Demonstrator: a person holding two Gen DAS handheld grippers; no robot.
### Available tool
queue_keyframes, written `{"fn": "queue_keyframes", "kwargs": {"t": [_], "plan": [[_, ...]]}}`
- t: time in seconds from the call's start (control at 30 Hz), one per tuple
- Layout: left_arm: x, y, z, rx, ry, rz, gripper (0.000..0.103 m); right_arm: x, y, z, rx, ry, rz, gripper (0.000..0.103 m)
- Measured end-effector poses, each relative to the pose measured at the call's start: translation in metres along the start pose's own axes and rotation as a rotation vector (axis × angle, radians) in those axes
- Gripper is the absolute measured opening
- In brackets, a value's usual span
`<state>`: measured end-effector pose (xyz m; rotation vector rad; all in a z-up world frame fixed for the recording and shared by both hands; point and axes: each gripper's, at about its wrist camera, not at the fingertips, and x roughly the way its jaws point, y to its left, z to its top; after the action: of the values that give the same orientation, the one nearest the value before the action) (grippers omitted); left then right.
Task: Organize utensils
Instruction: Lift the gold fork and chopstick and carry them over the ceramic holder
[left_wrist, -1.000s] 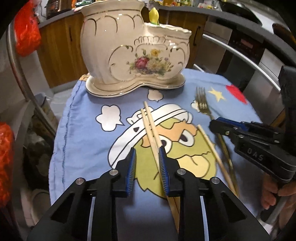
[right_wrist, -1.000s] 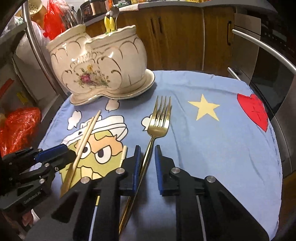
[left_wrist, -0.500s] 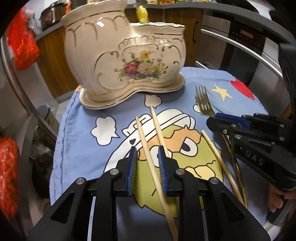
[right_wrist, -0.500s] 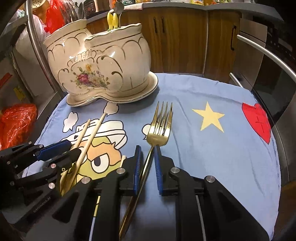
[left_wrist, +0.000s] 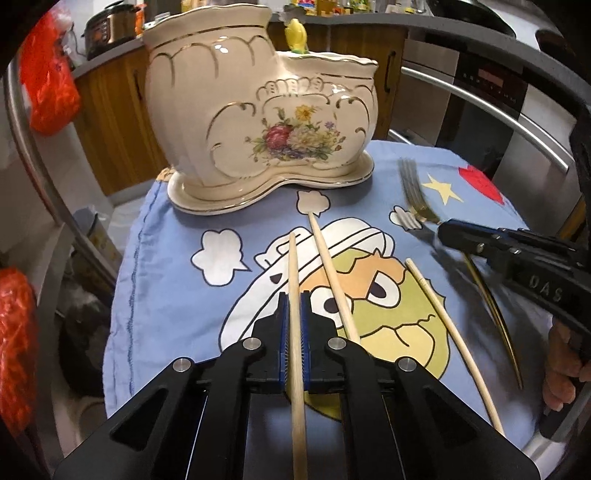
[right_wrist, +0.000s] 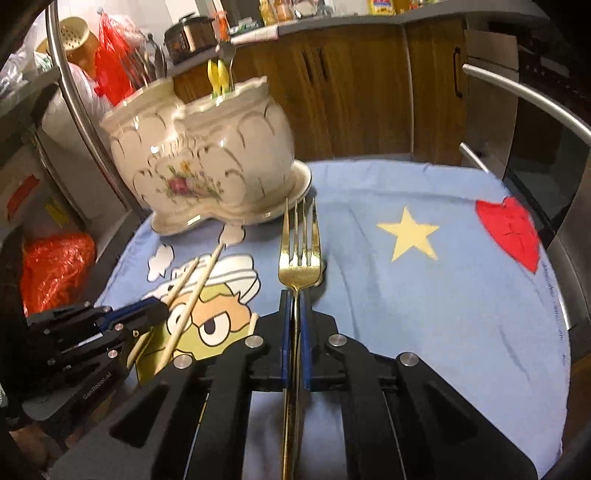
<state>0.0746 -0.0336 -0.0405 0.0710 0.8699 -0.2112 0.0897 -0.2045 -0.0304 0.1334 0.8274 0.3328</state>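
Now left gripper (left_wrist: 294, 306) clamps one chopstick (left_wrist: 293, 273) above blue cloth (left_wrist: 166, 280); right gripper (right_wrist: 294, 310) pinches gold fork (right_wrist: 299, 258), both near ceramic holder (left_wrist: 258, 122).

Operator A: From my remote station I read the far wall as wooden cabinets (right_wrist: 369, 96) with dark bar handles, set under a grey countertop (right_wrist: 332, 22).

Operator B: Confirmed. On my feed, bottles and a dark cooker (left_wrist: 110, 26) stand on that counter. A stainless appliance front (left_wrist: 480, 103) with a long bar handle sits at right.

Operator A: I note a curved metal rail (right_wrist: 77, 107) at left, and red plastic bags (right_wrist: 55, 269) beside and behind it.

Operator B: Same bags (left_wrist: 51, 81) on mine. The work surface is covered by a blue cartoon-print cloth (right_wrist: 443, 295). Lighting is warm and dim; floor detail is unreadable.
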Motion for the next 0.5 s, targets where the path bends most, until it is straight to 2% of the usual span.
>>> {"fn": "queue_keyframes", "kwargs": {"t": [0.2, 0.5], "plan": [[-0.025, 0.006, -0.001, -0.020, -0.078, -0.036, 0.006, -0.019, -0.012, 0.004, 0.052, -0.085, 0.028, 0.005], [-0.071, 0.011, 0.002, -0.028, -0.220, -0.095, 0.006, -0.050, -0.011, 0.010, 0.056, -0.210, 0.053, 0.005]]}}
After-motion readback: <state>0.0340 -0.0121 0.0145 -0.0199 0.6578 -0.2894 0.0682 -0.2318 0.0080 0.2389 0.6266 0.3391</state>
